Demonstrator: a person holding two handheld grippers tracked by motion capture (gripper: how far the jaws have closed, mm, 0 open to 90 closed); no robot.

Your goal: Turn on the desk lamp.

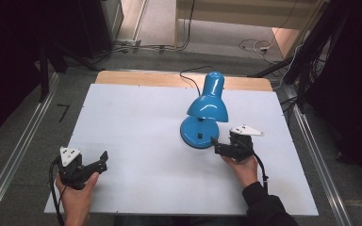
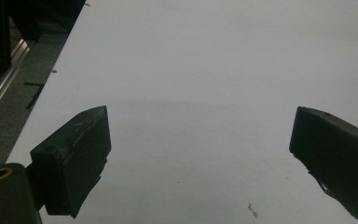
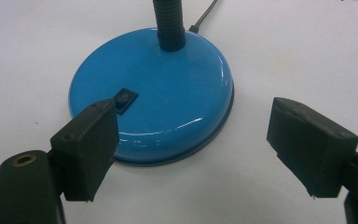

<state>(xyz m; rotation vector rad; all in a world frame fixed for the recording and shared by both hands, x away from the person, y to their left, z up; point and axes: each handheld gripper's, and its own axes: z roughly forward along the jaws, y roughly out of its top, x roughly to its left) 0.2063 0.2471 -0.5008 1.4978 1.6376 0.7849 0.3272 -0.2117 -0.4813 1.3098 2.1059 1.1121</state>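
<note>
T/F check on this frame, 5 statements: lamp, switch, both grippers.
1. The blue lamp stands upright on the white table. True.
2. The right gripper is shut on the lamp base. False: its jaws stand wide apart, the base just ahead of them.
3. A black rocker switch sits on the base. True.
4. The left gripper holds the lamp's cord. False: it is open over bare table, holding nothing.
5. The lamp's cord runs off toward the table's far edge. True.
</note>
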